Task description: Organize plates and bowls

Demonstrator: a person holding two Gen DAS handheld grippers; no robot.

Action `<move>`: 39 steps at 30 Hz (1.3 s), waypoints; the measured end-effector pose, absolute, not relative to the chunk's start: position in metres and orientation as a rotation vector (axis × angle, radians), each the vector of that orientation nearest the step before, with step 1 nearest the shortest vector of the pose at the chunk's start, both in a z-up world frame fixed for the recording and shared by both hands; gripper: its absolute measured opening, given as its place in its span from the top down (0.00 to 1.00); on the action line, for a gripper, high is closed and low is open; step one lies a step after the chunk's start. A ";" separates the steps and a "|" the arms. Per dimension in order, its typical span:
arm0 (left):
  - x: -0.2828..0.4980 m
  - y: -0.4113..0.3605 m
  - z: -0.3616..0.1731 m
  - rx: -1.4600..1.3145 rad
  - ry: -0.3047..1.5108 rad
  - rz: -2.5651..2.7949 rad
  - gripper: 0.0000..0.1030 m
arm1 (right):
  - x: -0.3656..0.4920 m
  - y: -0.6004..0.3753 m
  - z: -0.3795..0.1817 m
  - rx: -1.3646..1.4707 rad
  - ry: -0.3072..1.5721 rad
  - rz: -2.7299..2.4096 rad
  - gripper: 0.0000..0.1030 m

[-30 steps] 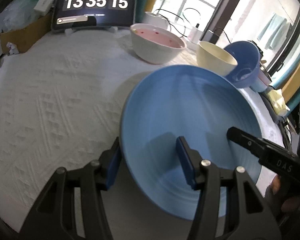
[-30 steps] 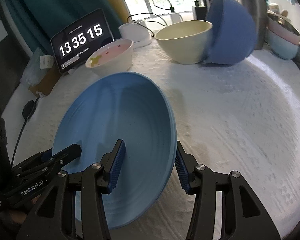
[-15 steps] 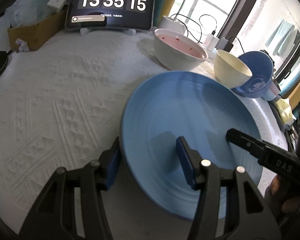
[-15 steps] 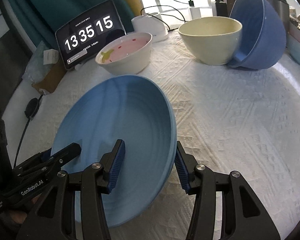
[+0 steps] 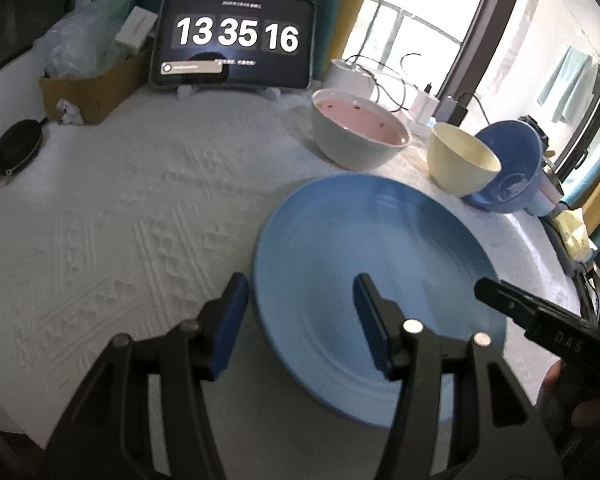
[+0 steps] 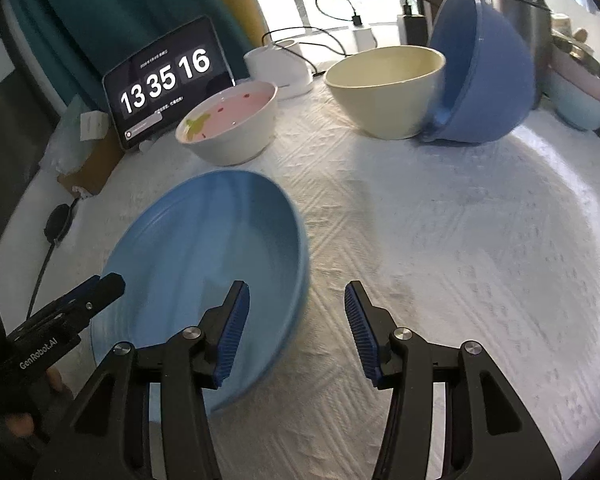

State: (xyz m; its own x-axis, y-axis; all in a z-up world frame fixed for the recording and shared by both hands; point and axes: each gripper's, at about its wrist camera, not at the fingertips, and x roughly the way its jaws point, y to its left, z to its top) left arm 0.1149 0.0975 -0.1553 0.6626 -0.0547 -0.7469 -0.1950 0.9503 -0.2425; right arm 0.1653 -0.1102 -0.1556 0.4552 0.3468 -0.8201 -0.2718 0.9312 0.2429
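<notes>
The left hand-held gripper [image 5: 300, 316] fills the frame's lower middle, its jaws parted. The right hand-held gripper [image 6: 296, 328] sits likewise, pointing downward, its jaws parted too.

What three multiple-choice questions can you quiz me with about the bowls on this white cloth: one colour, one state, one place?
1. What colour is the inside of the round white ceramic bowl?
A pink
B green
C black

2. How does the round cream ceramic bowl stand?
A upside down
B upright and empty
C upright with a spoon in it

3. Where is the deep blue bowl?
A inside the white bowl
B tipped on its side against the cream bowl
C nested upright in the cream bowl

Answers:
1 A, its lining shows pink with small specks.
2 B, its mouth faces up and nothing shows inside.
3 B, its mouth faces sideways and it leans on the cream bowl.
</notes>
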 end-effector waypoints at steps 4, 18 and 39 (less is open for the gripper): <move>0.112 0.092 -0.152 -0.302 0.848 0.115 0.45 | 0.158 -0.121 -0.151 0.093 1.012 0.379 0.49; 0.097 0.073 -0.127 -0.263 0.773 0.166 0.45 | 0.142 -0.162 -0.140 0.151 0.968 0.364 0.49; 0.109 -0.012 -0.110 -0.150 0.770 0.011 0.45 | 0.135 -0.234 -0.136 0.246 0.920 0.295 0.49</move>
